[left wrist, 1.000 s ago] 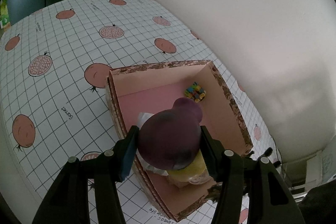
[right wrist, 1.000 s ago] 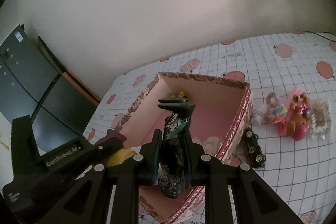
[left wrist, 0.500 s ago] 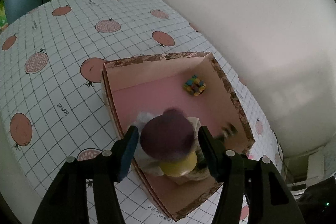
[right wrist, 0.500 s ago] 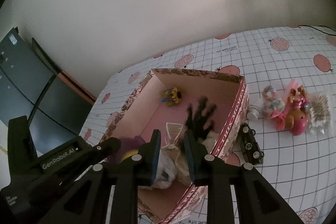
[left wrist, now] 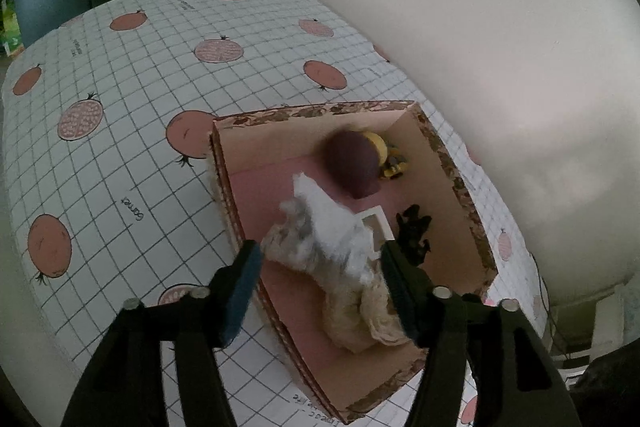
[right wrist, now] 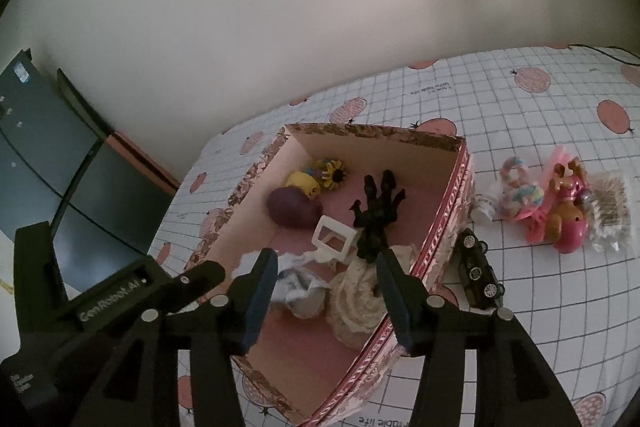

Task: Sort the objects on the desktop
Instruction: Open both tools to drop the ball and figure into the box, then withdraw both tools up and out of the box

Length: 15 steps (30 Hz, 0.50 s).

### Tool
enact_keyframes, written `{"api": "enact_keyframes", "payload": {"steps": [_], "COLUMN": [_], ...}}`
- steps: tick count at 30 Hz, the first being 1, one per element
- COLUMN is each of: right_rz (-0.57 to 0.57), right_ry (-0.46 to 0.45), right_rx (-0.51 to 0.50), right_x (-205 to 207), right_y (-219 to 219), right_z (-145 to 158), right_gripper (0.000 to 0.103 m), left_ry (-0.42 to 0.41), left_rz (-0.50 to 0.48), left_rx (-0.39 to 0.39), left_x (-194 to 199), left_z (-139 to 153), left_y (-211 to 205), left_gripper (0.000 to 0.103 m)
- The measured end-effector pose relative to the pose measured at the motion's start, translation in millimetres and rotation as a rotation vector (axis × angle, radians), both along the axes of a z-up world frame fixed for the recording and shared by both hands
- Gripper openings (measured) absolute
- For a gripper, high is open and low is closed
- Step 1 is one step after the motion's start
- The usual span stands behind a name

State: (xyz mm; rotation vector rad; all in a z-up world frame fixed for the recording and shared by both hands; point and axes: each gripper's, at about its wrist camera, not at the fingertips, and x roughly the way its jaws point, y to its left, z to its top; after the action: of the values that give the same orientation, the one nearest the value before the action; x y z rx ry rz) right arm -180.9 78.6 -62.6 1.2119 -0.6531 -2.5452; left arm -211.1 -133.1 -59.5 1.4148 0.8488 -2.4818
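A floral cardboard box (left wrist: 448, 163) (right wrist: 452, 203) with a pink floor stands on the gridded tablecloth. Inside lie a purple and yellow toy (left wrist: 354, 159) (right wrist: 292, 205), a black claw hand (left wrist: 414, 233) (right wrist: 378, 213), a white frame (right wrist: 332, 237), crumpled white plastic (left wrist: 332, 227), a lace bundle (right wrist: 358, 297) and a small colourful toy (right wrist: 334, 173). My left gripper (left wrist: 320, 291) is open and empty above the box's near end. My right gripper (right wrist: 326, 293) is open and empty above the box; the left gripper's body (right wrist: 108, 303) shows beside it.
Right of the box on the cloth lie a black toy car (right wrist: 478, 273), a small white bottle (right wrist: 486, 207), a pastel ring toy (right wrist: 520, 187), a pink doll figure (right wrist: 564, 211) and a clear packet (right wrist: 608, 213). A dark cabinet (right wrist: 48, 155) stands at the left.
The left gripper let go of the purple and yellow toy, which now lies deep in the box. The right gripper let go of the black claw hand and opened wide. Both rose.
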Motion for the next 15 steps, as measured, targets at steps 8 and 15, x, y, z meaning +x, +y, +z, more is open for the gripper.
{"api": "enact_keyframes", "payload": {"steps": [8,15], "right_rz": [-0.047,-0.078], "right_ry": [0.012,0.01], "right_rx": [0.015,0.019], "right_x": [1.0,0.3], "right_y": [3.9,8.1], "right_z": [0.8,-0.8], "right_gripper": [0.073,0.093], "left_ry": [0.011,0.04], "left_rz": [0.021,0.015], "left_rx": [-0.021,-0.067], "left_x": [0.5,1.1], "left_z": [0.7,5.9], "left_y": [-3.7,-2.4], "left_gripper": [0.086,0.086]}}
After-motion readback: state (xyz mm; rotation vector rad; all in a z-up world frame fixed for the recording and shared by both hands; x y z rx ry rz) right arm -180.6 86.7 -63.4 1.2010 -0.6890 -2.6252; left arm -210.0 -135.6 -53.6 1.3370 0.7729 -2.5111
